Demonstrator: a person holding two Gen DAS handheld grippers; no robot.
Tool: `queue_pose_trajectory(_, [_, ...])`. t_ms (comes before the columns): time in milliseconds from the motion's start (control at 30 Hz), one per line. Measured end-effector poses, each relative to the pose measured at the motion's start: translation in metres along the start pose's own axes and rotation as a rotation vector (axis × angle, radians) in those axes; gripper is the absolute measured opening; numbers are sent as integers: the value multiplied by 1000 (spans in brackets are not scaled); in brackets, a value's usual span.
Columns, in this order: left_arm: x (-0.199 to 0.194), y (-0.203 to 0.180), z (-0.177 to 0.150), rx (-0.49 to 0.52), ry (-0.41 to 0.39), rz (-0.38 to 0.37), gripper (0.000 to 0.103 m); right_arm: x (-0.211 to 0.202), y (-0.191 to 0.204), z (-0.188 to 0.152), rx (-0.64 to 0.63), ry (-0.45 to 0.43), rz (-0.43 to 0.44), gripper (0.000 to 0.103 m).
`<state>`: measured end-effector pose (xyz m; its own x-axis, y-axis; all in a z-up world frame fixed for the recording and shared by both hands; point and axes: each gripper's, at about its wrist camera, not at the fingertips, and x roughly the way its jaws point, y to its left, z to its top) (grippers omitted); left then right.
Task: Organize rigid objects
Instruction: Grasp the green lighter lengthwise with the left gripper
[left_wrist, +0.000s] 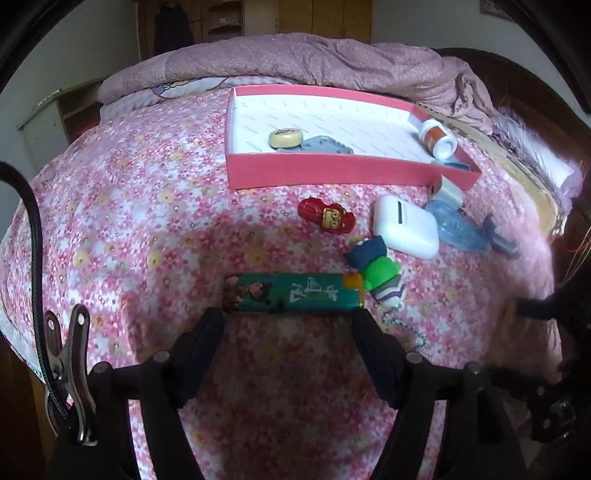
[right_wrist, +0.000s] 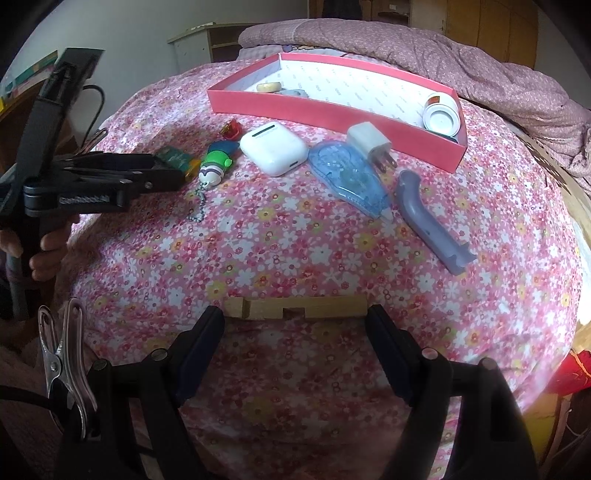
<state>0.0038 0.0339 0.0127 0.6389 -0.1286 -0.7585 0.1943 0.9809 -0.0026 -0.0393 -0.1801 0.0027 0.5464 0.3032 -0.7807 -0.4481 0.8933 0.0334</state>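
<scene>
A green printed lighter (left_wrist: 291, 293) lies crosswise on the flowered bedspread, its two ends right at the fingers (left_wrist: 207, 332) of my left gripper (left_wrist: 288, 314), which stands wide. From the right wrist view the left gripper (right_wrist: 162, 177) reaches the lighter (right_wrist: 173, 157) from the left. A notched wooden block (right_wrist: 321, 306) lies across the tips of my right gripper (right_wrist: 295, 314); whether its pads press the block's ends is unclear. The pink box (left_wrist: 332, 171) holds a cream disc (left_wrist: 285, 137), a grey piece (left_wrist: 325, 146) and an orange-white bottle (left_wrist: 437, 138).
In front of the box lie a red figure (left_wrist: 327, 216), a white earbud case (left_wrist: 404, 227), a green keychain figure (left_wrist: 376, 273), a blue correction tape (right_wrist: 351, 177), a white plug (right_wrist: 369, 142) and a grey handle (right_wrist: 424, 221). A rumpled quilt (left_wrist: 332, 59) lies behind.
</scene>
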Motion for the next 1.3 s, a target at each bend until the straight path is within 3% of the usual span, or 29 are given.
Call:
queue_pose_trajectory(200, [1,3,3,-36,9,-42,80,0,0,0,3,-2,1,81])
queue_pose_trajectory(267, [3,3,3,-45,15,-45,86,0,1,0,5,-5,1,81])
queue_pose_trajectory(467, [15,-14,4,8,-23,62,96,0,1,-1,9,-7,5,81])
queue_pose_trajectory(733, [19,-17,3,-18,-49,75,98,-2,-3,-2,35,8,13,81])
queue_pose_trajectory(900, [16,-13,1,-19,-60,73,97,0,3,-4,10,23,-8,84])
queue_pose_trajectory(1033, [9,-9,-4,-20,-80,72,84,4,9,-2,-13,28,-25,88])
queue_pose_trajectory(1300, [3,-4,-6,-49,-86,52,84,10,12,7,-10,10,-56,85])
